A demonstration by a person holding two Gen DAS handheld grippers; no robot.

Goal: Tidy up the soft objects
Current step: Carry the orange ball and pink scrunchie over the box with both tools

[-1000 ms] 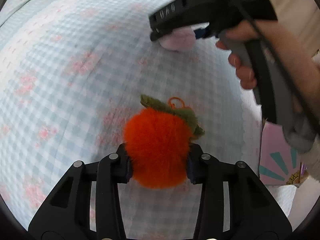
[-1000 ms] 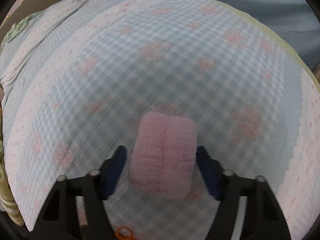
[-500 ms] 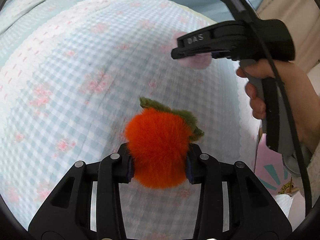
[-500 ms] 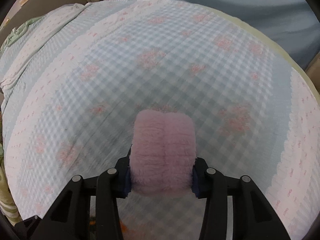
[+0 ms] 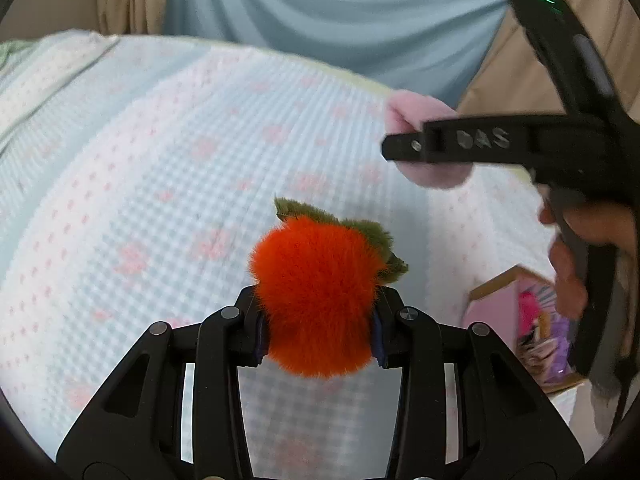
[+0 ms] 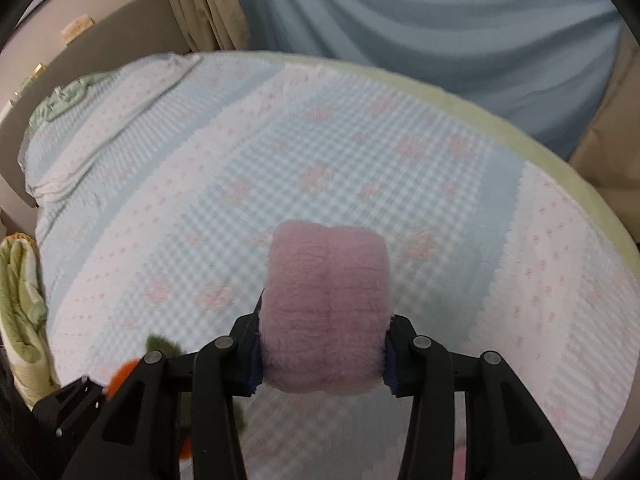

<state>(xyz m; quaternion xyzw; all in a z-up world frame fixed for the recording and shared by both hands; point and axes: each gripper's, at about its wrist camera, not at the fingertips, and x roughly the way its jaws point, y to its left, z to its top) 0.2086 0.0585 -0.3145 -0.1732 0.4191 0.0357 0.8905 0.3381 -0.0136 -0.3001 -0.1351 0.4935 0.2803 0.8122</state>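
My left gripper (image 5: 318, 334) is shut on a fluffy orange plush fruit (image 5: 316, 292) with green leaves, held above the bed. My right gripper (image 6: 324, 354) is shut on a fuzzy pink plush (image 6: 328, 312), also lifted off the bed. In the left wrist view the right gripper (image 5: 404, 148) is up at the right, with the pink plush (image 5: 420, 114) showing behind its finger. The orange fruit (image 6: 124, 374) shows at the lower left of the right wrist view.
The bed has a blue-and-white checked cover (image 6: 340, 160) with pink flowers. A pink cardboard box (image 5: 528, 320) stands by the bed's right edge. A blue curtain (image 6: 440, 20) hangs behind. A green blanket (image 6: 20, 300) lies at the left.
My right gripper closed on the pink plush and lifted it. Both grippers rose and tilted up, bringing the curtain and the pink box into view.
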